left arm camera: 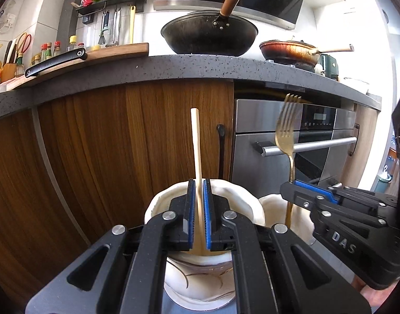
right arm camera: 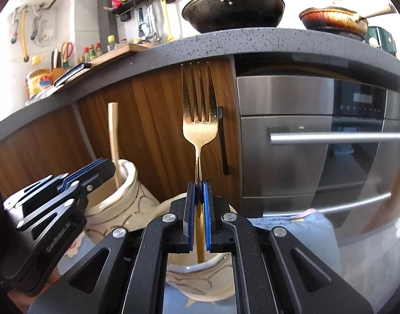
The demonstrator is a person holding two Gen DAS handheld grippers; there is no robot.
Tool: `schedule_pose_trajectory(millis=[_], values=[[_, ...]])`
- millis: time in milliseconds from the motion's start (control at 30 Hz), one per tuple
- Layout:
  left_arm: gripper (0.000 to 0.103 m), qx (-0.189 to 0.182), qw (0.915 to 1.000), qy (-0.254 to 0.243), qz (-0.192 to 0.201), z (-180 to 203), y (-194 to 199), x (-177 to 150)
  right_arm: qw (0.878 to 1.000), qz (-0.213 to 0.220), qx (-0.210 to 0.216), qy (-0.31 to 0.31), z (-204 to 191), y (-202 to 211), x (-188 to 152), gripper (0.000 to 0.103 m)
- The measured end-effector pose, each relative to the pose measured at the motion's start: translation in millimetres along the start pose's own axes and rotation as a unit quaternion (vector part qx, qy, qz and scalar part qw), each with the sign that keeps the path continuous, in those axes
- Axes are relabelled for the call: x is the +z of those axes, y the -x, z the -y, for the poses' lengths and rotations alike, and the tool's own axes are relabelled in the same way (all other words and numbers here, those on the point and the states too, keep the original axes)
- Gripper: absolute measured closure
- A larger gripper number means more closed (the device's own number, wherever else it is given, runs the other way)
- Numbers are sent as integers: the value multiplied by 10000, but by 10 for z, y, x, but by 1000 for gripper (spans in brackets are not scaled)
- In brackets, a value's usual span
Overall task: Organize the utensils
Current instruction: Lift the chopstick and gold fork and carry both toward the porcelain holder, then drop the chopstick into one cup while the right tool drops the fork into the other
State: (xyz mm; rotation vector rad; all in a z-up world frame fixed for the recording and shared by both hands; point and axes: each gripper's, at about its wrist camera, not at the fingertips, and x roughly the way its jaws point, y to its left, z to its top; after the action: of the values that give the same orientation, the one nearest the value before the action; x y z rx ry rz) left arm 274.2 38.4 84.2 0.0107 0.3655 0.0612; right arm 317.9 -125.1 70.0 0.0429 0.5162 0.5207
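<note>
Left gripper point(left arm camera: 199, 183) clamps a pale wooden chopstick point(left arm camera: 196, 146) upright over a cream holder point(left arm camera: 241, 196); right gripper point(right arm camera: 199, 184) pinches a tarnished gold fork point(right arm camera: 199, 110), tines up.

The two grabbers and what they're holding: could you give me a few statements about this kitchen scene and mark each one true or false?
1. The left gripper is shut on a wooden chopstick. True.
2. The right gripper holds a silver spoon. False: it is shut on a gold fork, tines up.
3. Each utensil's lower end reaches into its own cream ceramic holder. True: the fork goes into the second holder.
4. The counter above holds no cookware. False: a black wok and a reddish pan sit on it.
5. A stainless oven stands right of the wooden cabinet door. True.
</note>
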Motion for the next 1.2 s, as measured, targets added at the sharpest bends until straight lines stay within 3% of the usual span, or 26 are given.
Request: schedule_pose_trajectory(millis=[133, 233, 267, 400, 533, 567, 600, 733, 1033, 1200], values=[[95, 7, 10000, 19, 21, -3, 2, 0, 10000, -19, 62, -68, 32, -49, -10, 96], [75, -21, 10000, 45, 69, -3, 38, 2, 9999, -34, 128, -79, 48, -75, -23, 95], [61, -21, 9999, 52, 103, 2, 55, 2, 9999, -24, 141, -81, 49, -77, -28, 93], [48, -22, 9997, 11, 252, 7, 143, 18, 9998, 19, 171, -99, 56, -68, -34, 85], [30, 21, 9990, 97, 425, -47, 253, 43, 9997, 216, 128, 7, 35, 36, -43, 49], [19, 50, 9987, 135, 495, -73, 298, 46, 9996, 266, 121, 43, 27, 67, -48, 36], [11, 68, 9984, 149, 549, -88, 326, 54, 9994, 323, 124, 73, 25, 99, -52, 29], [5, 125, 9970, 227, 725, -160, 459, 65, 9983, 560, 71, 154, 23, 245, -78, 9], [5, 394, 9929, 910, 650, -551, 658, -53, 9971, 626, -362, 237, 114, 464, -248, 5], [5, 591, 9938, 842, 427, -626, 689, -247, 9955, 596, -711, 169, 162, 512, -301, 5]])
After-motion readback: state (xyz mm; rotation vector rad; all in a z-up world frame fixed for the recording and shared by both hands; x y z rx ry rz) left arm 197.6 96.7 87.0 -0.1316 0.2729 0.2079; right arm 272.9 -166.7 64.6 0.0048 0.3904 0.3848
